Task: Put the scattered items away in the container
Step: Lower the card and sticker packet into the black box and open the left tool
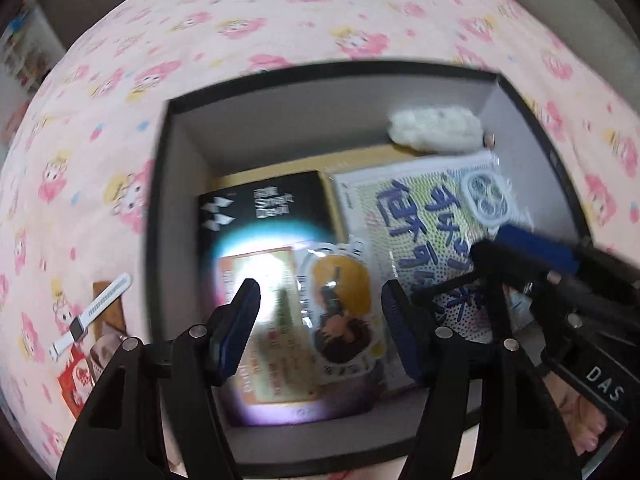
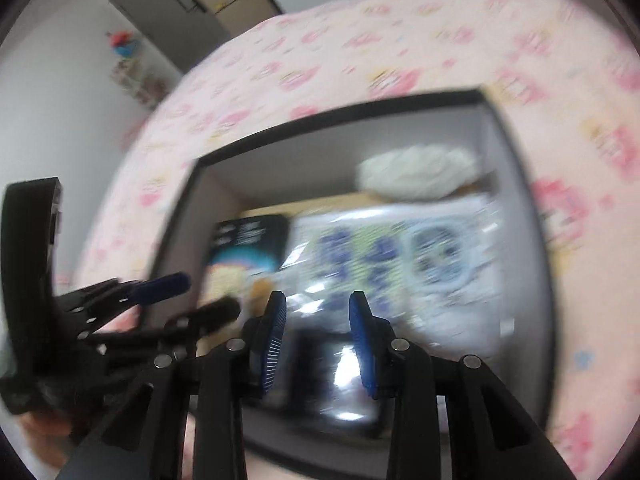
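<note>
Box, black-rimmed with grey card walls, sits on the pink cartoon-print bedsheet, and I have both tools hanging over it. My left gripper is spread wide with nothing between its ribbed blue pads, and my right gripper is likewise parted and empty, its view blurred. Inside lie glossy flat packets, a black booklet and a fluffy white puff. I judge a drop just finished; next I must fetch the white rubbery watch left of the box.
</note>
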### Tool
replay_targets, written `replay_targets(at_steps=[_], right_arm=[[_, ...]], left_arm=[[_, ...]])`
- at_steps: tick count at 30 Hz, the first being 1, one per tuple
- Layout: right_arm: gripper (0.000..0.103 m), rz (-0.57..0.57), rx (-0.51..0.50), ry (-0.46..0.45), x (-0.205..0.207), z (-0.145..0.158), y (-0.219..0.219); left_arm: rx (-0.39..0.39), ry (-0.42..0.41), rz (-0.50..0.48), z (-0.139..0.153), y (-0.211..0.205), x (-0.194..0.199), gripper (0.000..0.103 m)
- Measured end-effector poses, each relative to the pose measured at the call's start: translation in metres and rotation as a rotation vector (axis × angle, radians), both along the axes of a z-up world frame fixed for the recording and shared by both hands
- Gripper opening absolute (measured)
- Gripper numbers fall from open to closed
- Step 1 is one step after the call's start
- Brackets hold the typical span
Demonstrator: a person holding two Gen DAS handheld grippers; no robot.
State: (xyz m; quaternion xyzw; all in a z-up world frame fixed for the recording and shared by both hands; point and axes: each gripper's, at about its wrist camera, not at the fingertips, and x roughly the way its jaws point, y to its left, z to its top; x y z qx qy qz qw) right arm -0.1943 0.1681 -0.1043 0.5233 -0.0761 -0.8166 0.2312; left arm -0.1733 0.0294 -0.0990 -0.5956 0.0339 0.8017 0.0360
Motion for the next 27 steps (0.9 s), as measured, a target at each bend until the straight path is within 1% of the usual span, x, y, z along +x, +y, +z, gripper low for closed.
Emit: replay_targets(at_steps=[2, 5, 7, 9, 12, 13, 14, 15, 16, 17, 19, 22, 23, 25, 27], right_arm=[[0.029, -0.009, 0.053, 0.028, -0.001, 0.000, 0.002], [0.029, -0.004, 0.059, 0.010, -0.007, -0.004, 0.002], [0.029, -0.006, 0.069, 0.001, -0.010, -0.006, 0.001], [0.029, -0.007, 0.084, -0.011, -0.009, -0.012, -0.003], [0.029, -0.019, 0.113, -0.034, -0.012, -0.019, -0.005], [0.029, -0.021, 0.122, -0.041, -0.012, -0.020, -0.006], [0.029, -0.024, 0.128, -0.045, -0.013, -0.021, -0.005], [0.029, -0.028, 0.134, -0.049, -0.013, -0.022, -0.005], [0.029, -0.033, 0.138, -0.049, -0.014, -0.021, -0.004], [0.029, -0.034, 0.141, -0.047, -0.017, -0.021, -0.005], [0.029, -0.028, 0.140, -0.041, -0.023, -0.016, -0.009], [0.029, -0.006, 0.086, -0.060, -0.037, -0.010, -0.020], [0.029, 0.001, 0.070, -0.071, -0.042, -0.011, -0.023], [0.029, -0.001, 0.072, -0.092, -0.048, -0.016, -0.028], [0.029, 0.009, 0.084, -0.106, -0.047, -0.023, -0.031]], left_arm=[[-0.020, -0.019, -0.012, -0.008, 0.008, -0.001, 0.064], [-0.043, -0.066, -0.010, -0.023, 0.011, -0.004, 0.064], [-0.050, -0.102, 0.013, -0.032, 0.006, -0.005, 0.066], [-0.033, -0.104, 0.037, -0.032, -0.001, -0.005, 0.066], [-0.039, -0.105, 0.070, -0.029, -0.014, -0.005, 0.066], [-0.024, -0.108, 0.073, -0.028, -0.018, -0.005, 0.060], [-0.016, -0.115, 0.072, -0.026, -0.022, -0.005, 0.057], [-0.015, -0.121, 0.078, -0.024, -0.024, -0.006, 0.050], [-0.005, -0.124, 0.079, -0.022, -0.026, -0.007, 0.048], [0.028, -0.109, 0.073, -0.016, -0.028, -0.008, 0.049], [0.091, -0.066, 0.064, -0.007, -0.032, -0.015, 0.058], [0.146, -0.046, 0.093, -0.006, -0.041, -0.037, 0.058], [0.154, -0.049, 0.109, -0.009, -0.044, -0.045, 0.057], [0.161, -0.080, 0.134, -0.020, -0.048, -0.062, 0.053], [0.146, -0.108, 0.137, -0.027, -0.047, -0.067, 0.053]])
